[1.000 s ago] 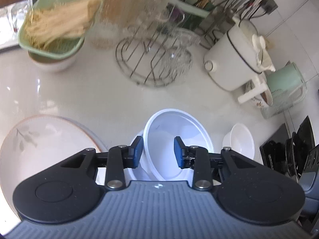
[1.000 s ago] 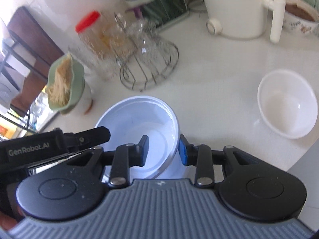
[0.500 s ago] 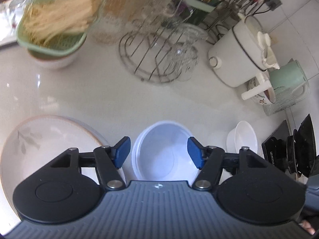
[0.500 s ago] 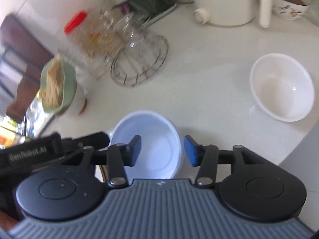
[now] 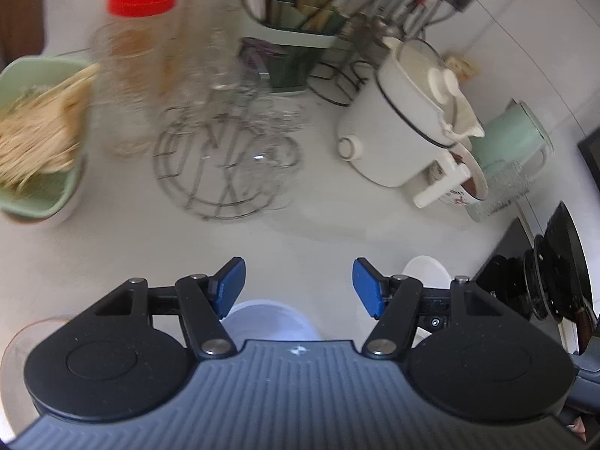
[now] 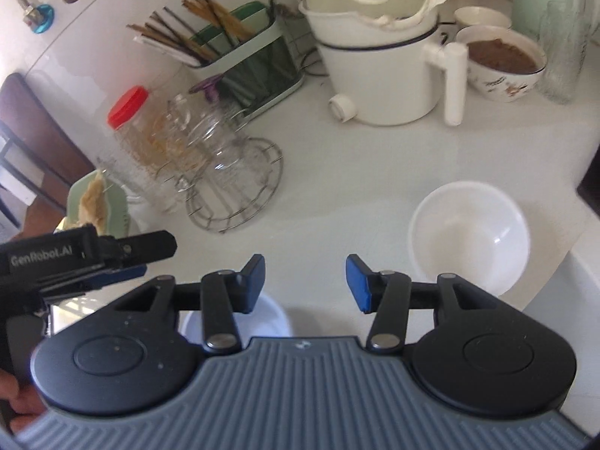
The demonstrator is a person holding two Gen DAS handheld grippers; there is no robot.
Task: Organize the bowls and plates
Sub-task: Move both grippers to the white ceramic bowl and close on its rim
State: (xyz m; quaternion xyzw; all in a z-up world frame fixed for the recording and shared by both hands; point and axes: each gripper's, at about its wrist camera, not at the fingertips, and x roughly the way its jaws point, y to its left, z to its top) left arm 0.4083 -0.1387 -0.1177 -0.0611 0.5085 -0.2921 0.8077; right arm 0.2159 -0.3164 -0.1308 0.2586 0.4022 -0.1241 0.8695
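The left tool [image 5: 299, 287] has its blue pads wide apart, with nothing between them. The right tool [image 6: 304, 283] is the same, apart and empty. Both have just been opening. A pale blue-white plastic bowl [image 5: 268, 318] sits on the white table [image 5: 307, 221], low down and partly hidden under each tool. A smaller round white bowl [image 6: 468, 236] sits apart from it, out to the right, near the table's edge. The rim of a big plate [image 5: 22, 333] peeks out at the left. Farther back stand a round wire rack with clear glasses [image 6: 228, 172], a clear jar with a red lid [image 6: 129, 120], a white pot with a lid [image 6: 382, 56] and a green basket of noodles [image 5: 41, 138]
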